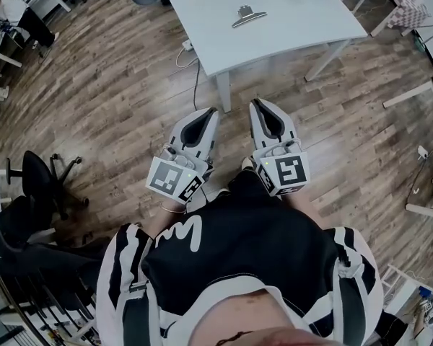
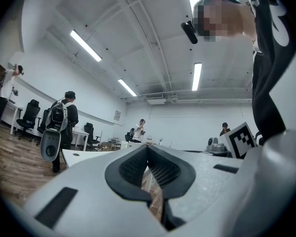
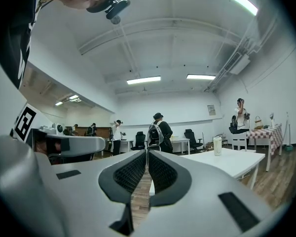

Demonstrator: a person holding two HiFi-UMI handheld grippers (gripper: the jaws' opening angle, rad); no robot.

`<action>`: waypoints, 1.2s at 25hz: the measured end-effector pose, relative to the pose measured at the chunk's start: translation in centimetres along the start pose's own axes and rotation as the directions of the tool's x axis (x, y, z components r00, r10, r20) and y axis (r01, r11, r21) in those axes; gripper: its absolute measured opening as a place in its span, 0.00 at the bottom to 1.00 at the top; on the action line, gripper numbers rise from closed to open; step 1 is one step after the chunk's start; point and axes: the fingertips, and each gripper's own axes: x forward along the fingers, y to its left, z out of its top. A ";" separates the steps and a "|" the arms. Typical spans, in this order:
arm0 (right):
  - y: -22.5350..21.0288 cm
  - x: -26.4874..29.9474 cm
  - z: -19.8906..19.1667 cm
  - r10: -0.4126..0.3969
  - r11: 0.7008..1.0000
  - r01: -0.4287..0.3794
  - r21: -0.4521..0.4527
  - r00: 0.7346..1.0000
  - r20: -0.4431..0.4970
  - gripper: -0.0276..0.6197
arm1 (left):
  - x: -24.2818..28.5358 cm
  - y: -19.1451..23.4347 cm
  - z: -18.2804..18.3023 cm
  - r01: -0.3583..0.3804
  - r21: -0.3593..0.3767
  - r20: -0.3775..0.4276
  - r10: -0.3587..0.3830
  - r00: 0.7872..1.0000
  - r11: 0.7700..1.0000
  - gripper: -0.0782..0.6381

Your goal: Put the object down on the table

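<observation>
Left hand-held gripper [image 1: 212, 111] and right hand-held gripper [image 1: 255, 102]: jaws on each closed tip to tip, nothing between them. Both are held side by side over the wood floor [image 1: 115, 99], just short of the white table [image 1: 296, 27]. Metal clip [image 1: 249, 15] lies near the table's middle, well apart from both

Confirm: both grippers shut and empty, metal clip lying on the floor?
Wrong on one point. The metal clip lies on the white table, not on the floor, as the head view shows. The left gripper and right gripper are shut and empty.
</observation>
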 end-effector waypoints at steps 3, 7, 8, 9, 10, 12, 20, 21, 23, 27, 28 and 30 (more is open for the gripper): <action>1.8 -1.3 -0.2 -0.009 1.000 0.009 0.018 1.000 -0.001 0.09 | -1.8 -1.0 0.2 0.022 0.002 0.004 -0.022 1.000 1.000 0.12; 4.2 -3.3 -0.9 -0.025 1.000 0.025 0.015 1.000 -0.009 0.09 | -4.4 -2.1 -0.4 0.041 -0.012 -0.004 -0.041 0.999 0.999 0.12; 4.6 -3.8 -1.1 -0.028 1.000 0.028 0.013 1.000 -0.011 0.09 | -4.8 -2.4 -0.6 0.045 -0.017 -0.005 -0.046 0.999 0.999 0.12; 5.0 -4.2 -1.2 -0.031 0.999 0.031 0.012 0.999 -0.012 0.09 | -5.2 -2.6 -0.8 0.050 -0.021 -0.006 -0.050 0.999 0.999 0.12; 5.2 -4.4 -1.4 -0.034 0.999 0.035 0.009 0.999 -0.013 0.08 | -5.4 -2.8 -0.9 0.055 -0.024 -0.008 -0.055 0.998 0.998 0.11; 5.6 -4.7 -1.3 -0.043 0.999 0.043 -0.005 0.999 -0.011 0.08 | -5.7 -3.0 -1.0 0.067 -0.026 -0.009 -0.067 0.998 0.997 0.12; 5.9 -5.6 -0.4 -0.085 0.996 0.086 -0.034 0.996 0.016 0.07 | -6.4 -3.9 -0.5 0.109 -0.014 0.011 -0.108 0.994 0.994 0.12; 5.9 -5.6 -0.5 -0.087 0.995 0.087 -0.039 0.996 0.013 0.07 | -6.4 -4.0 -0.5 0.111 -0.012 0.013 -0.111 0.994 0.994 0.12; 5.9 -5.6 -0.7 -0.088 0.995 0.088 -0.040 0.996 0.008 0.07 | -6.5 -4.2 -0.5 0.113 -0.014 0.013 -0.113 0.994 0.994 0.11; 5.9 -5.7 -0.4 -0.089 0.995 0.089 -0.048 0.996 0.008 0.07 | -6.4 -4.5 -0.7 0.123 -0.021 0.009 -0.123 0.992 0.992 0.12; 5.9 -5.7 -0.4 -0.087 0.995 0.087 -0.051 0.996 0.009 0.07 | -6.4 -4.6 -0.7 0.126 -0.023 0.008 -0.126 0.992 0.992 0.12; 5.9 -5.7 -0.3 -0.084 0.995 0.084 -0.053 0.996 0.012 0.07 | -6.3 -4.6 -0.8 0.127 -0.034 0.010 -0.127 0.992 0.991 0.12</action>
